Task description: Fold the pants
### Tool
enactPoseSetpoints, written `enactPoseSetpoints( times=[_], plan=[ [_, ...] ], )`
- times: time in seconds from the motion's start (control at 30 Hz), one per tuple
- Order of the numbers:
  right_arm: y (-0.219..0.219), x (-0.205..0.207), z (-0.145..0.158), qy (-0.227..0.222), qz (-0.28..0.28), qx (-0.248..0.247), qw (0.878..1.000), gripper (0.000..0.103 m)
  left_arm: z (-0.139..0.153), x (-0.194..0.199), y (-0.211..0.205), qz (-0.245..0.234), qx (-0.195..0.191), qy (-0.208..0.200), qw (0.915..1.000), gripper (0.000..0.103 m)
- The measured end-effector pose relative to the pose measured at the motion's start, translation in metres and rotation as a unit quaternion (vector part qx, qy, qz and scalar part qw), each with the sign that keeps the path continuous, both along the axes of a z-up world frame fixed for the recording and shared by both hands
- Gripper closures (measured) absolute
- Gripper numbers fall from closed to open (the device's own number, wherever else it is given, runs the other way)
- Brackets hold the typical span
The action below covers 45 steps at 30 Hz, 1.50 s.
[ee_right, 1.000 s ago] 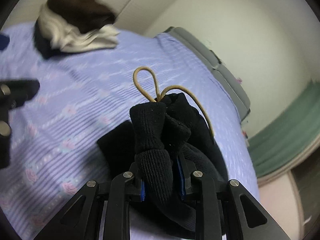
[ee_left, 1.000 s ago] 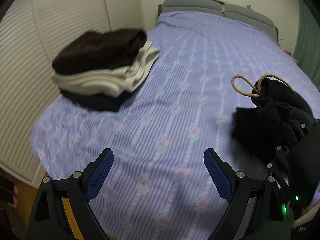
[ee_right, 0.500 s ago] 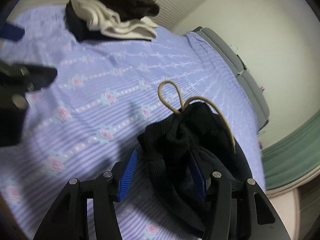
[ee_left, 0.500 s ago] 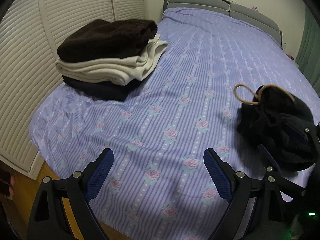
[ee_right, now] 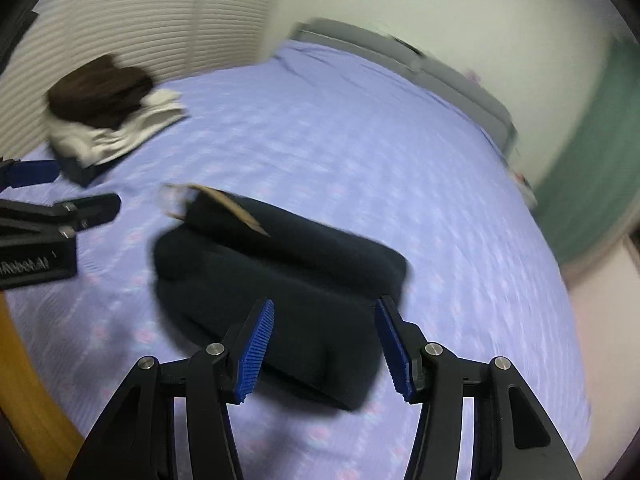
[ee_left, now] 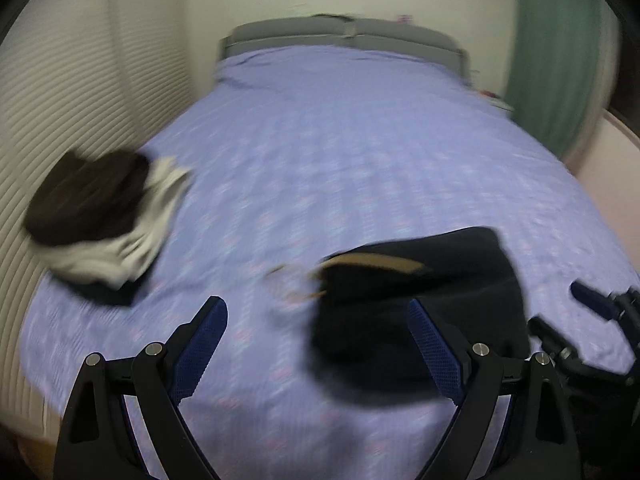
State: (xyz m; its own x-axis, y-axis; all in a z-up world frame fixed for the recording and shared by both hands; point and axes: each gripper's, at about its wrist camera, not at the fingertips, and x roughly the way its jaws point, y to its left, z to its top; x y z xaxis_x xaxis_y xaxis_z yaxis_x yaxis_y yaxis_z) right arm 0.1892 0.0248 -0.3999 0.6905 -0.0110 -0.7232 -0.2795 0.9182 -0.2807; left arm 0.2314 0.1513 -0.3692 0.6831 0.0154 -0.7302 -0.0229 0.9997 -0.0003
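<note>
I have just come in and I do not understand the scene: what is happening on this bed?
A person with two handheld grippers is folding pants. The black knit pants with a tan drawstring lie bundled on the lilac striped bedsheet. The right gripper hovers over them with jaws open, gripping nothing. The left gripper is open too. A stack of folded brown, white and dark clothes sits by the wall.

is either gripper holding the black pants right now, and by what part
Nothing is held. The right gripper is open, just short of the black pants on the bed; the left gripper is open too.
</note>
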Motion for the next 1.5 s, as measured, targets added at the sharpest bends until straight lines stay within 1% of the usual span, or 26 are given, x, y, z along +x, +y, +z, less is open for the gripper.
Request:
enactPoseSetpoints(
  times=[0.03, 0.1, 0.13, 0.27, 0.37, 0.5, 0.57, 0.63, 0.7, 0.8, 0.93, 1.03, 1.1, 1.2, 1.27, 1.33, 1.4, 1.43, 1.5],
  plan=[
    [-0.014, 0.0, -0.002, 0.006, -0.018, 0.008, 1.0, 0.05, 0.003, 0.01, -0.016, -0.027, 0.0, -0.003, 0.9996, 0.011],
    [-0.036, -0.001, -0.009, 0.013, -0.046, 0.018, 0.999, 0.05, 0.004, 0.025, -0.035, -0.062, -0.003, -0.003, 0.9981, 0.011],
    [-0.044, -0.002, -0.012, 0.015, -0.055, 0.019, 0.998, 0.05, 0.004, 0.036, -0.046, -0.089, -0.01, -0.001, 0.996, 0.011],
    [-0.06, -0.007, -0.033, 0.03, -0.076, 0.037, 0.996, 0.05, -0.002, 0.069, -0.071, -0.15, -0.02, 0.011, 0.9884, 0.011],
    [-0.067, -0.007, -0.047, 0.051, -0.094, 0.064, 0.992, 0.05, -0.011, 0.086, -0.082, -0.18, -0.011, 0.024, 0.9833, 0.011],
    [-0.067, -0.006, -0.056, 0.052, -0.105, 0.083, 0.99, 0.05, -0.029, 0.101, -0.094, -0.203, 0.009, 0.046, 0.9782, 0.011],
    [-0.065, -0.005, -0.06, 0.054, -0.103, 0.083, 0.99, 0.05, -0.04, 0.103, -0.096, -0.201, 0.024, 0.056, 0.9777, 0.011],
    [-0.064, 0.0, -0.067, 0.064, -0.099, 0.082, 0.99, 0.05, -0.054, 0.108, -0.096, -0.193, 0.035, 0.071, 0.9779, 0.011],
    [-0.064, 0.004, -0.075, 0.078, -0.095, 0.079, 0.989, 0.05, -0.064, 0.109, -0.091, -0.189, 0.031, 0.08, 0.9782, 0.01],
    [-0.062, 0.01, -0.087, 0.093, -0.085, 0.071, 0.989, 0.05, -0.078, 0.11, -0.089, -0.181, 0.045, 0.081, 0.979, 0.009],
    [-0.056, 0.015, -0.097, 0.102, -0.068, 0.055, 0.991, 0.05, -0.086, 0.114, -0.086, -0.18, 0.051, 0.077, 0.9793, 0.005],
    [-0.055, 0.02, -0.099, 0.105, -0.065, 0.057, 0.991, 0.05, -0.083, 0.115, -0.085, -0.181, 0.049, 0.075, 0.9795, 0.005],
    [-0.058, 0.021, -0.096, 0.112, -0.066, 0.064, 0.989, 0.05, -0.076, 0.113, -0.084, -0.178, 0.045, 0.071, 0.9805, 0.005],
    [-0.068, 0.017, -0.085, 0.122, -0.067, 0.084, 0.987, 0.05, -0.059, 0.099, -0.076, -0.166, 0.033, 0.062, 0.9837, 0.006],
    [-0.077, 0.014, -0.078, 0.129, -0.07, 0.097, 0.984, 0.05, -0.048, 0.087, -0.066, -0.147, 0.027, 0.056, 0.9872, 0.006],
    [-0.087, 0.011, -0.071, 0.136, -0.066, 0.117, 0.981, 0.045, -0.042, 0.072, -0.053, -0.112, 0.033, 0.053, 0.9917, 0.001],
    [-0.101, 0.009, -0.061, 0.129, -0.068, 0.146, 0.978, 0.032, -0.042, 0.06, -0.039, -0.081, 0.028, 0.055, 0.9948, 0.0],
    [-0.106, 0.01, -0.058, 0.124, -0.069, 0.16, 0.977, 0.029, -0.043, 0.057, -0.032, -0.069, 0.023, 0.058, 0.9957, 0.0],
    [-0.117, 0.015, -0.054, 0.117, -0.078, 0.191, 0.971, 0.016, -0.052, 0.05, -0.015, -0.035, 0.004, 0.073, 0.9967, 0.0]
  ],
)
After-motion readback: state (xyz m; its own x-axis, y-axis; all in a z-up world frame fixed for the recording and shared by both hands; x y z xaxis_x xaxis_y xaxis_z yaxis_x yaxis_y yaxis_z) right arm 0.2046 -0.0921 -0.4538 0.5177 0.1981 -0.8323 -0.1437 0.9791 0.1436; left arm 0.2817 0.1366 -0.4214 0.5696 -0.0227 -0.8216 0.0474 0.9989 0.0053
